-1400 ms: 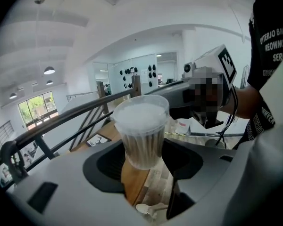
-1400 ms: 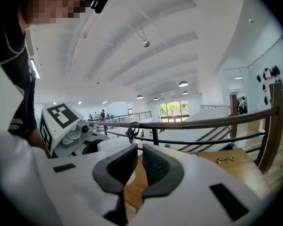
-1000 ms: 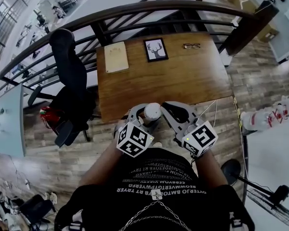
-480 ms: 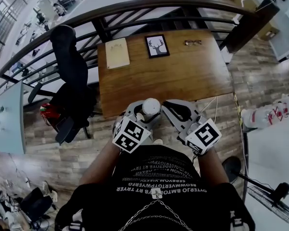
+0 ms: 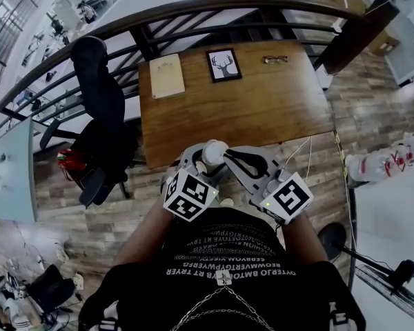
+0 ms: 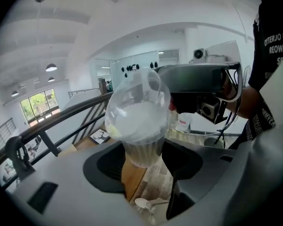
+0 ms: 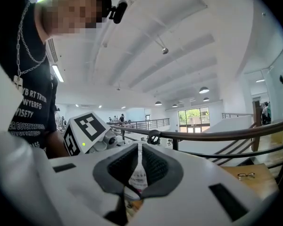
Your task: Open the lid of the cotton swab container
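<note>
Cotton swab container point(image 6: 140, 126): off the table, held in the air just past the near edge of the tabletop point(image 5: 262, 116), about mid-edge, in front of your chest.

Your left gripper point(image 6: 142, 160): jaws wide, clamped on the container's lower body. Swabs show through the clear wall. The clear lid point(image 6: 146, 86) is at its top.

Your right gripper point(image 7: 140, 163): jaws narrow, almost together, tips at the lid's rim on your right side. The container's label shows through the slit. Whether the rim is pinched cannot be made out.

Far edge of tabletop: framed deer picture point(image 5: 223, 65), glasses point(image 5: 274, 60), pale board point(image 5: 167, 76).
</note>
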Demonstrator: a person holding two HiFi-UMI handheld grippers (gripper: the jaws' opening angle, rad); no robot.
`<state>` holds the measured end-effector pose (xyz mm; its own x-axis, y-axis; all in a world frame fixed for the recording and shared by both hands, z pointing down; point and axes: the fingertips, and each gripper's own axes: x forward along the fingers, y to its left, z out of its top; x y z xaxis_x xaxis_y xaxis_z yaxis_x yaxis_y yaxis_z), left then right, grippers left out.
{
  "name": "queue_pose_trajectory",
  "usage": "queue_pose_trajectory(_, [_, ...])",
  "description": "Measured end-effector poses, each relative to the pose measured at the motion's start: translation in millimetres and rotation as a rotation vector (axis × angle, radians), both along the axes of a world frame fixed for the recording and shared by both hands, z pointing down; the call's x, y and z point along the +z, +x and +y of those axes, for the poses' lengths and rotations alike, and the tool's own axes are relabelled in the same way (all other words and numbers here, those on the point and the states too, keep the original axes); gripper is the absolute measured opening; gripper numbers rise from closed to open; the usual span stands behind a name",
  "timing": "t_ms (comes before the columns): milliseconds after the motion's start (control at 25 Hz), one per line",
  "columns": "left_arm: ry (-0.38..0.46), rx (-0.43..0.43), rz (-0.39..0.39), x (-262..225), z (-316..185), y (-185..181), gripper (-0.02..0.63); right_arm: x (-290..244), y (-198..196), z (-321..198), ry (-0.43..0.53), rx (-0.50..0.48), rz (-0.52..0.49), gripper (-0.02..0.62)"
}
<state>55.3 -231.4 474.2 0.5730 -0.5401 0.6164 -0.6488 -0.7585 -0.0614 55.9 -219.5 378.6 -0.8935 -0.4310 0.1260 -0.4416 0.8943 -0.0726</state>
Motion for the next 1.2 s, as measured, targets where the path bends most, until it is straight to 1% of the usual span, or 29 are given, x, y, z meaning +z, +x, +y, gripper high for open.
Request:
queue_pose_trajectory(160, [-0.003,0.024,-0.027,4.9,2.6,7.0,0.261,-4.3,-3.9,0.4,-0.019,-0.004,-0.015,0.034])
queue_pose_trajectory(280, [-0.002,0.042,-0.035,5.9,6.5,14.1,0.261,-1.4,-6.1,0.7,-0.002,-0.008,0.013,0.034])
queue_pose_trajectory(400, [0.001,0.069,-0.047,6.9,12.3,21.8,0.261,-3.1,-6.3,0.7,0.007,-0.005,0.010,0.034])
queue_pose_trajectory(640, [0.007,0.181,-0.070,10.3,29.7,37.8,0.261,-4.3,0.8,-8.9,0.017,0.022,0.030,0.035])
queue_pose_trajectory(840, [0.016,0.255,-0.089,10.9,40.7,47.9,0.261,0.9,5.8,-11.8,-0.024,0.007,0.028,0.035])
queue_pose_trajectory(1040, [0.030,0.293,-0.077,5.1,46.2,58.3,0.261,10.4,6.7,-11.1,-0.074,-0.005,0.031,0.035])
queue_pose_trajectory(1200, [0.004,0.275,-0.022,4.2,43.6,59.1,0.261,12.3,10.6,-13.7,-0.088,0.011,0.010,0.035])
